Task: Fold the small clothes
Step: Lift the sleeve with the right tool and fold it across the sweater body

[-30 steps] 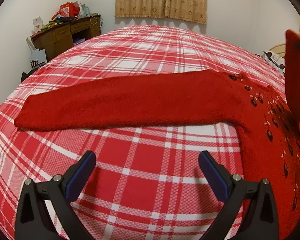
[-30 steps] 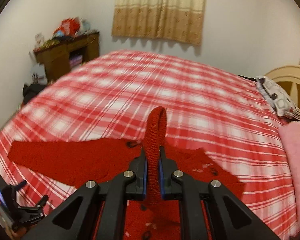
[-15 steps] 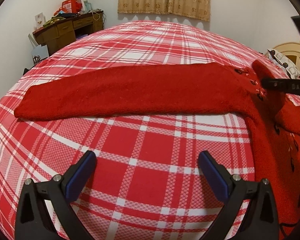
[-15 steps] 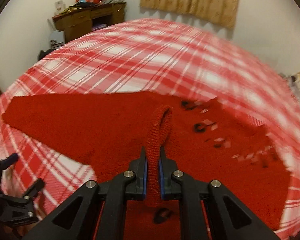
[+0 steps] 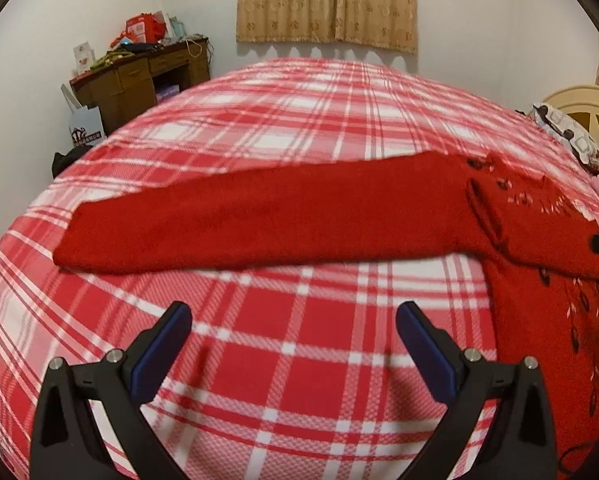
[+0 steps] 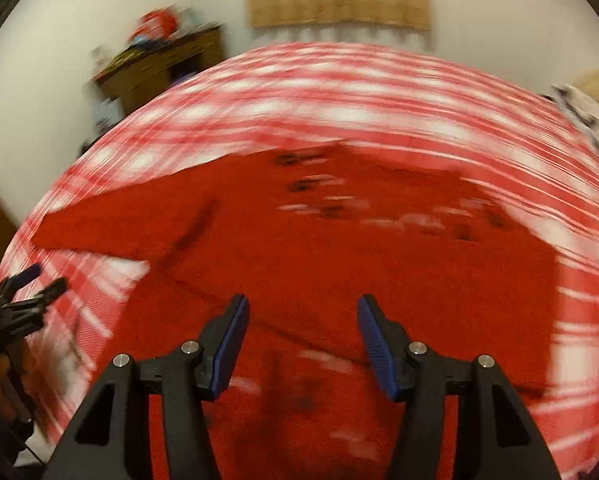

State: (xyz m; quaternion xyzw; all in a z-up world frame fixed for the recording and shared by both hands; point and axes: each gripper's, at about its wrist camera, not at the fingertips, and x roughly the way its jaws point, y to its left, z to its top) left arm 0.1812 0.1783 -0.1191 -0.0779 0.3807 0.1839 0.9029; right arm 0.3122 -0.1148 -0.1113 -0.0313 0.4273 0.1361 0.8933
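Observation:
A small red knit sweater (image 5: 299,220) with dark embroidered flowers lies flat on the red-and-white plaid bed (image 5: 299,360). One long sleeve stretches left; the other sleeve (image 5: 539,240) lies folded across the body. My left gripper (image 5: 293,344) is open and empty above bare bedspread, just in front of the long sleeve. My right gripper (image 6: 301,332) is open and empty over the sweater's body (image 6: 339,260). The right wrist view is motion-blurred. The left gripper also shows at its left edge (image 6: 39,284).
A cluttered wooden desk (image 5: 139,76) stands at the back left by the wall, with a bag on the floor beside it. Curtains (image 5: 327,4) hang on the far wall. A patterned pillow (image 5: 571,136) and headboard are at the right.
My right gripper lowered the sleeve it held onto the sweater's body, then opened and let it go. My left gripper stayed open and shifted slightly.

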